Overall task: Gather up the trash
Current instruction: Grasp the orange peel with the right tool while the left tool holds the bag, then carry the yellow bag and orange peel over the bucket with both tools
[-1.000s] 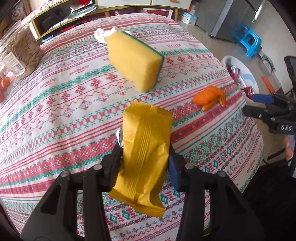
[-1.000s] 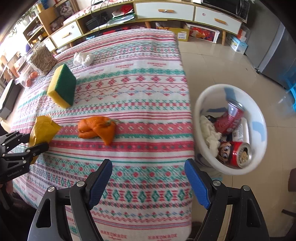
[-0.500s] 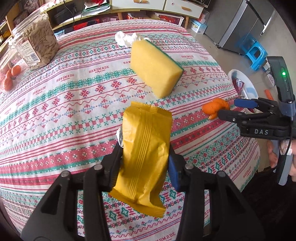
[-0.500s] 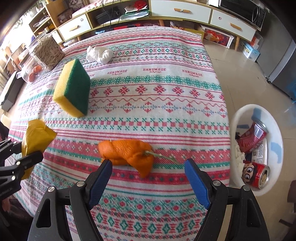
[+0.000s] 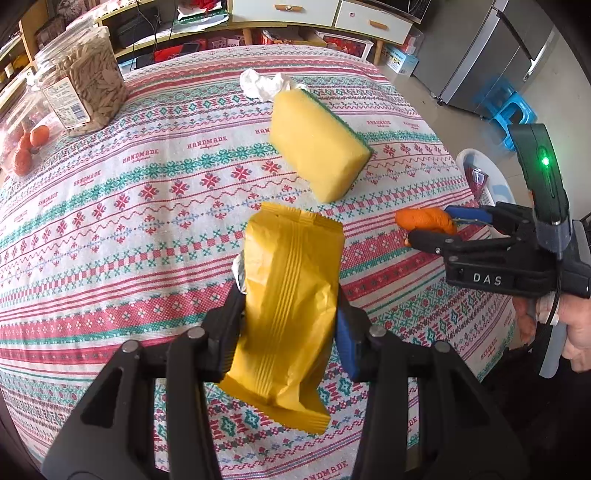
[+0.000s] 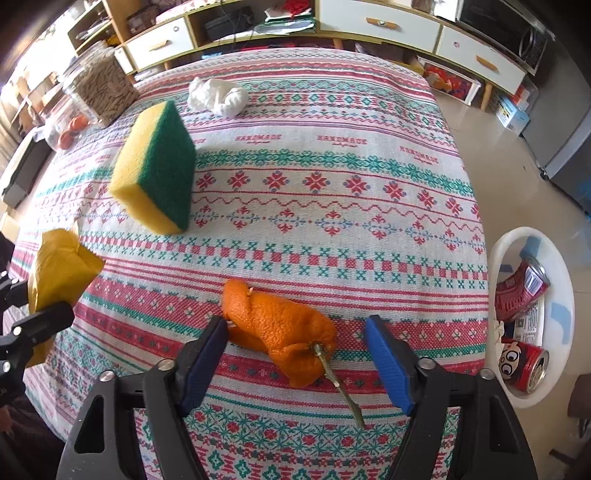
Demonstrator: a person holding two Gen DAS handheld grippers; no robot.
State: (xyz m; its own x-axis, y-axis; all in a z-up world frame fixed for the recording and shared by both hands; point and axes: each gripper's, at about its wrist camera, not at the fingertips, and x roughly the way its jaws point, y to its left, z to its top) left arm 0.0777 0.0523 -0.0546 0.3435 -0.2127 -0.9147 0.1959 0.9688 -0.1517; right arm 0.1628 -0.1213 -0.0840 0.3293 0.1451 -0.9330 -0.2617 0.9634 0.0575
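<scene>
My left gripper [image 5: 290,325] is shut on a yellow snack wrapper [image 5: 290,291] and holds it above the patterned tablecloth [image 5: 147,206]. The wrapper also shows in the right wrist view [image 6: 59,269]. My right gripper [image 6: 295,350] is open, with its blue pads on either side of an orange peel [image 6: 284,332] with a stem that lies on the cloth. The peel [image 5: 424,218] and the right gripper [image 5: 439,225] show in the left wrist view. A crumpled white tissue [image 6: 218,96] lies at the far side of the table. A white bin [image 6: 554,314] with cans stands on the floor at right.
A yellow and green sponge [image 6: 159,170] lies mid-table. A clear jar of seeds [image 5: 81,81] and a container of small red fruit [image 5: 26,147] stand at the far left. Cabinets [image 6: 369,22], a fridge and a blue stool [image 5: 513,110] are beyond the table.
My right gripper has moved left and forward from over the bin to straddle the orange peel. My left gripper keeps hold of the wrapper and has shifted a little.
</scene>
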